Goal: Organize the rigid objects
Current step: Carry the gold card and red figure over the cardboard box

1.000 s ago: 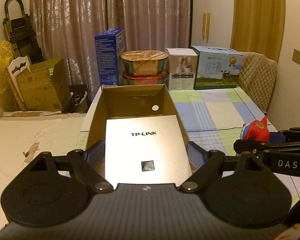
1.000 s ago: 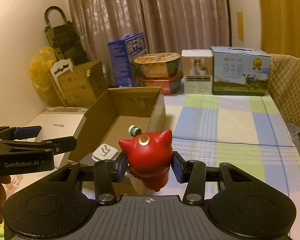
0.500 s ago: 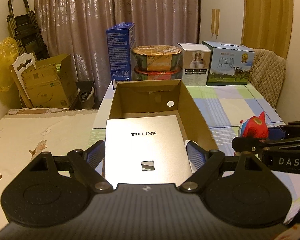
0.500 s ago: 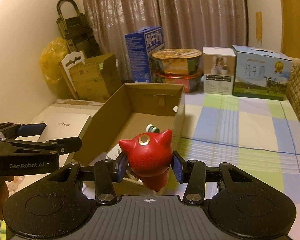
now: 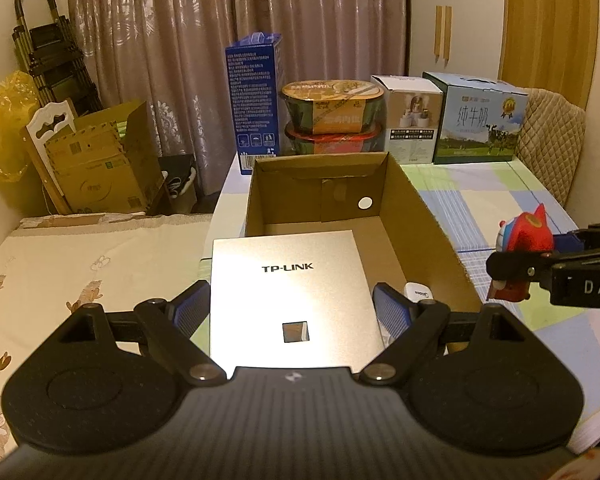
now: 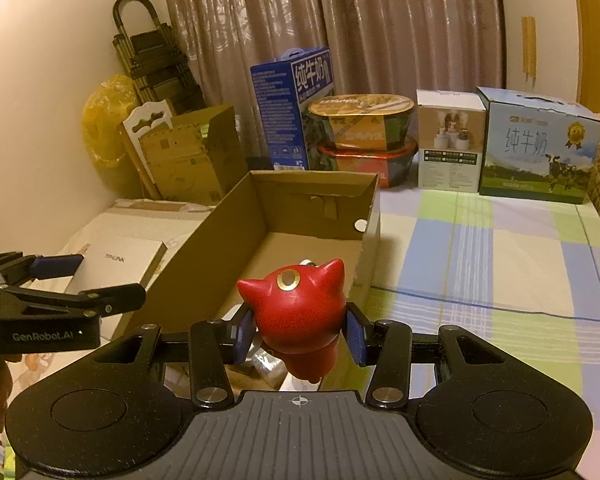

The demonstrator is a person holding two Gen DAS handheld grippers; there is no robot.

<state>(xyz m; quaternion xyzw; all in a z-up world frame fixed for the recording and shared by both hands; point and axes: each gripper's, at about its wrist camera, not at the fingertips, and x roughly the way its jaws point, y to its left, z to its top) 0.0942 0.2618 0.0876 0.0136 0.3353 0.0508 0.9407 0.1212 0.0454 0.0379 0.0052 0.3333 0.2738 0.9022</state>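
Observation:
My left gripper point(image 5: 292, 312) is shut on a flat silver TP-LINK box point(image 5: 292, 292), held level over the near left corner of an open cardboard box point(image 5: 428, 224). My right gripper point(image 6: 300, 334) is shut on a red horned toy figure point(image 6: 300, 312), held above the near end of the cardboard box point(image 6: 236, 216). The toy point(image 5: 524, 240) and right gripper show at the right of the left wrist view. A white object point(image 5: 418, 292) lies inside the cardboard box, partly hidden.
At the table's far edge stand a blue carton point(image 6: 292, 108), two stacked noodle bowls point(image 6: 364, 136), a white box point(image 6: 450, 140) and a milk carton box point(image 6: 540, 148). A checked cloth point(image 6: 500, 272) covers the table. Folded cartons point(image 5: 100, 168) stand left.
Both grippers have drawn back and risen, so the cardboard box looks farther and more of its inside shows. Both keep their hold.

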